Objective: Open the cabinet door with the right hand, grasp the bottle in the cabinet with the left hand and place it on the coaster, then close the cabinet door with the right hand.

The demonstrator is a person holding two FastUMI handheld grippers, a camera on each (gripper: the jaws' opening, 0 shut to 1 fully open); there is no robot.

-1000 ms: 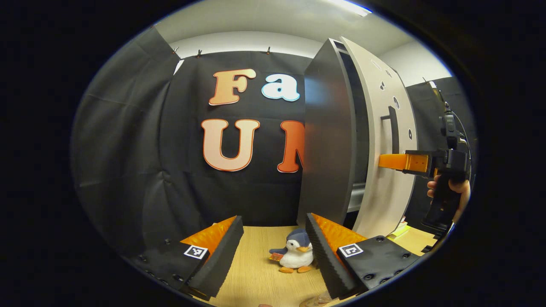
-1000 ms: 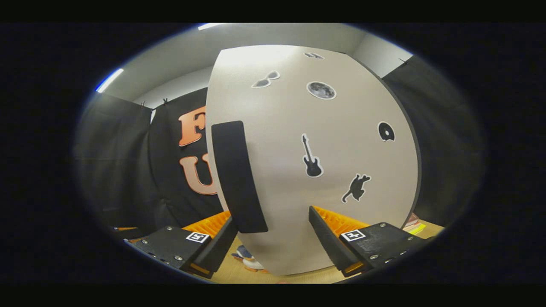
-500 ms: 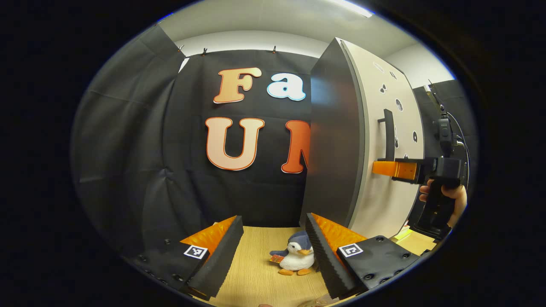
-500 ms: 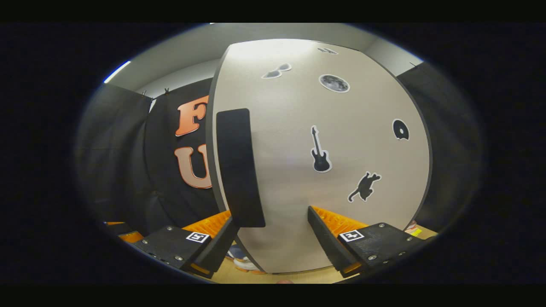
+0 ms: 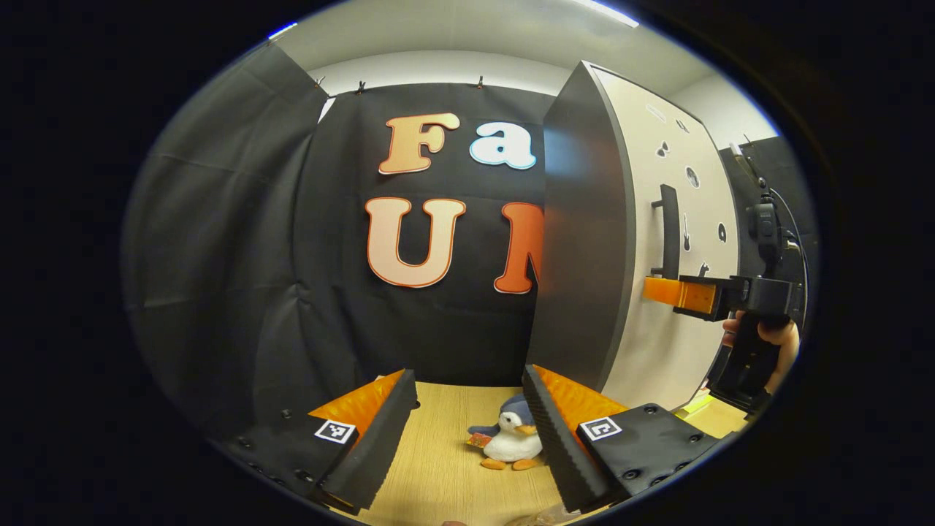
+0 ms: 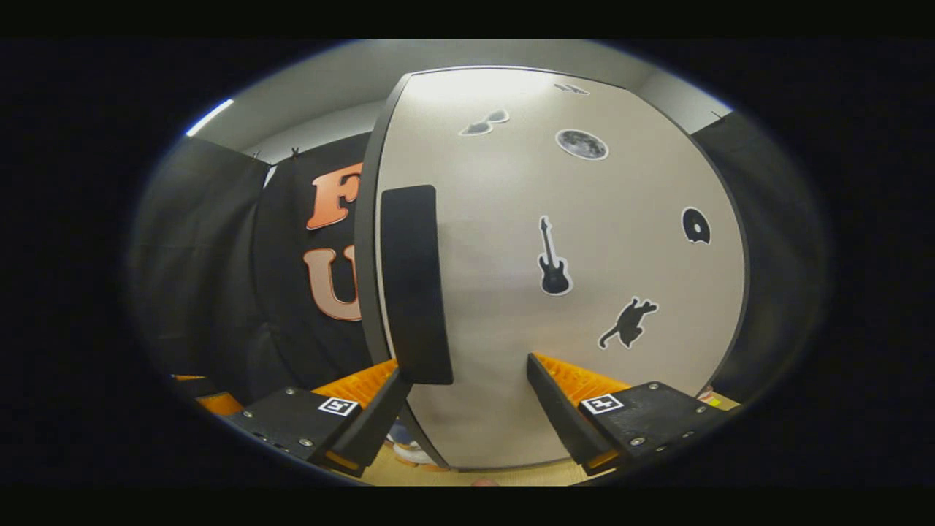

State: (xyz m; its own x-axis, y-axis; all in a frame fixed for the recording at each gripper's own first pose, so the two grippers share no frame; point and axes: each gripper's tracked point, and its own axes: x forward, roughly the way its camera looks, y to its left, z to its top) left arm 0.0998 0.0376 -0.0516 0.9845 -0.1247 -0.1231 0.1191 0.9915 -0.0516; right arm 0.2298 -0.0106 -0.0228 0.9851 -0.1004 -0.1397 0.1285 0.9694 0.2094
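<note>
Here the cabinet door is flat against the cabinet front, with no gap visible along its edge in either view. One dark vertical handle runs down the door's left side as the right gripper view shows it. Five stickers can be counted on the pale panel: one pair of sunglasses, one moon, one guitar, one cat and one round dark disc; a sixth mark near the top edge is too small to make out.

The right gripper points straight at the door, its two fingers spread wide with nothing between them; the left finger sits just below the handle's lower end, and whether it touches I cannot tell. In the left gripper view the same right gripper reaches the door front just beneath the handle, carried by one hand.

The left gripper hangs over the wooden table, well apart from the cabinet, its two fingers wide apart and holding nothing. One penguin plush toy stands on the table beyond them, near the cabinet's base.
</note>
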